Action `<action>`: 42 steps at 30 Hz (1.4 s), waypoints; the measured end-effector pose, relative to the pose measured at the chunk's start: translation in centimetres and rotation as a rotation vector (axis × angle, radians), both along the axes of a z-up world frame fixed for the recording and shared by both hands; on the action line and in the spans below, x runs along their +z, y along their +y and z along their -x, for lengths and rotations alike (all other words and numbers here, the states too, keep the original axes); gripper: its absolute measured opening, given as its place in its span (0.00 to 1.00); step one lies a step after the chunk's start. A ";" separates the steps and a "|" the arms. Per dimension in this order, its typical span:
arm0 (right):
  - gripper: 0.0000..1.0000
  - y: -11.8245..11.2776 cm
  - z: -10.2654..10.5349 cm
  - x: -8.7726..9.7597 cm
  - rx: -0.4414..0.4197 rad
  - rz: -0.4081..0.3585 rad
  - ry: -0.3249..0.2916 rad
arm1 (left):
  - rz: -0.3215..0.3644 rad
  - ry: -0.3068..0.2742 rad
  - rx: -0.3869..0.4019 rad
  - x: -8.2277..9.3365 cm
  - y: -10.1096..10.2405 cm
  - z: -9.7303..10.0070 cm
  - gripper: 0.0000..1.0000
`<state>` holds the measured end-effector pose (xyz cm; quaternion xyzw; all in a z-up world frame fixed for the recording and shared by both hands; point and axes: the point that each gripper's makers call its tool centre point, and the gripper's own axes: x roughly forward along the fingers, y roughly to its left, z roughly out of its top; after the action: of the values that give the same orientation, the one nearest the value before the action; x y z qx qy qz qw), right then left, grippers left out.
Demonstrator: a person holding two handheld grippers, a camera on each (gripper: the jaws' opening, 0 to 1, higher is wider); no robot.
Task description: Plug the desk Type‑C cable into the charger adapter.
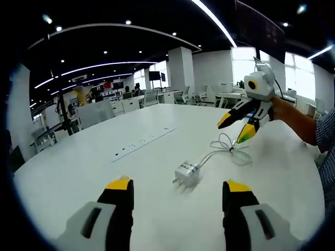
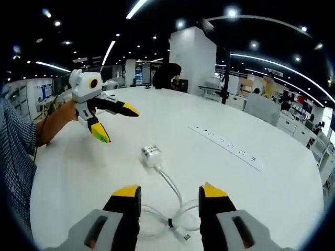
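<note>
Now both spread tools [image 1: 175, 192] [image 2: 170, 197] flank the adapter [image 1: 187, 172], its cable [image 2: 175, 201] below the right.

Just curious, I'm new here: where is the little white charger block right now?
The white charger adapter lies on the white table, ahead of the left claw, its cable looping away toward the right claw.

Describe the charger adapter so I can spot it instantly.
On the big round white table, find the long white power strip set into its middle. Nearer the grippers sits a small white cube-shaped charger adapter, metal prongs sticking out, with a thin white coiled cable trailing from it.
</note>
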<state>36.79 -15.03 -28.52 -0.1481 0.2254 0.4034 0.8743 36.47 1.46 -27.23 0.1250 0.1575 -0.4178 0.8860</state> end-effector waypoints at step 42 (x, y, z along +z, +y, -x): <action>0.51 -4.6 9.1 -0.7 -0.209 -0.008 -0.033 | 0.042 0.012 0.168 -0.4 4.9 5.6 0.70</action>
<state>27.66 -19.67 -29.23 -0.1272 0.2236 0.3085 0.9158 30.85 6.39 -27.61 0.0901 0.1637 -0.3458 0.9195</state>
